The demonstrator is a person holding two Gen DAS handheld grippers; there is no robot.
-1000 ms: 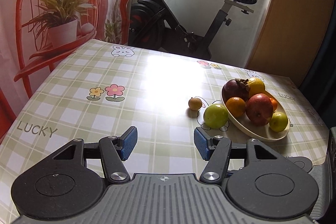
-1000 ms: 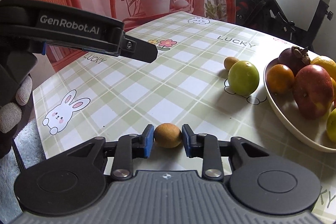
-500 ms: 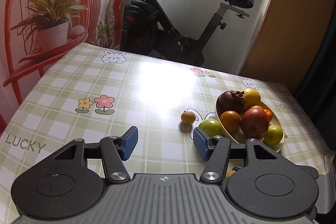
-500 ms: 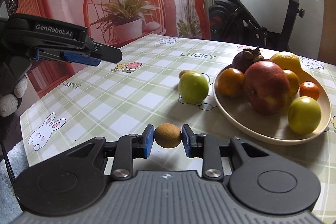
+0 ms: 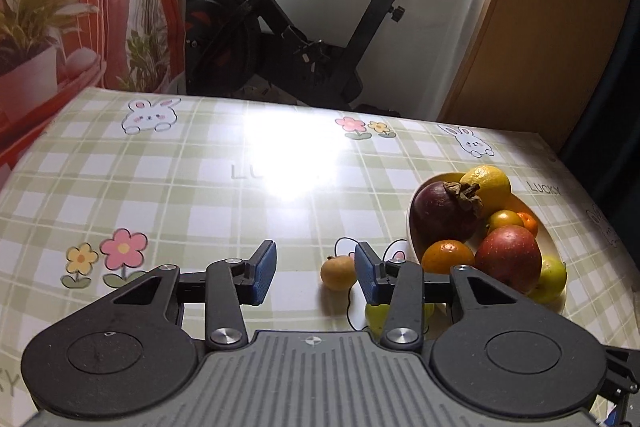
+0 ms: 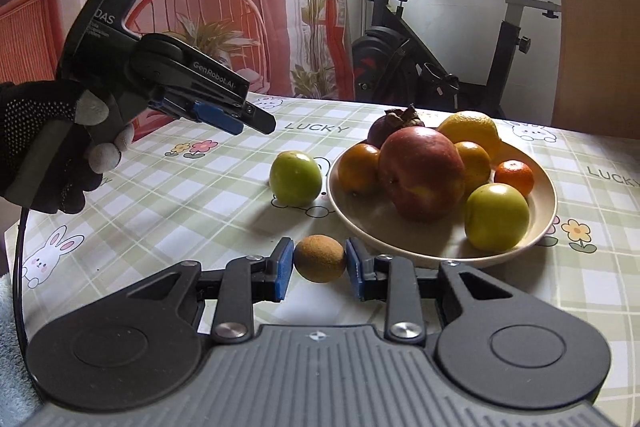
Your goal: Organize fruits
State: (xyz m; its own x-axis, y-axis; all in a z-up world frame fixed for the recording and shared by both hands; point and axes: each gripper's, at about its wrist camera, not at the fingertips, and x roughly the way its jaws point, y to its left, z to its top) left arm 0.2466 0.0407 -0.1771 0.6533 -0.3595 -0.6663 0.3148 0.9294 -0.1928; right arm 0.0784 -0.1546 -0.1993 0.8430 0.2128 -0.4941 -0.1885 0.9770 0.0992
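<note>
Right wrist view, left to right: a gloved hand [image 6: 48, 163] holds the left claw [image 6: 224, 117] above the table [image 6: 180, 211]; a loose green fruit [image 6: 295, 178] sits just left of the plate [image 6: 548, 203]; nearest the camera, the right claw [image 6: 319, 263] grips a small brown fruit [image 6: 319, 258] between its blue pads. Compared with a second ago, the gripped fruit has come closer to the plate's near rim, which suggests delivery is close but not yet made. Left wrist view: the left claw [image 5: 315, 273] is open and empty, a small yellowish fruit [image 5: 338, 272] lying on the table just inside its right finger. The green fruit is mostly hidden behind that finger. Whether the brown fruit is lifted clear of the table cannot be told.
</note>
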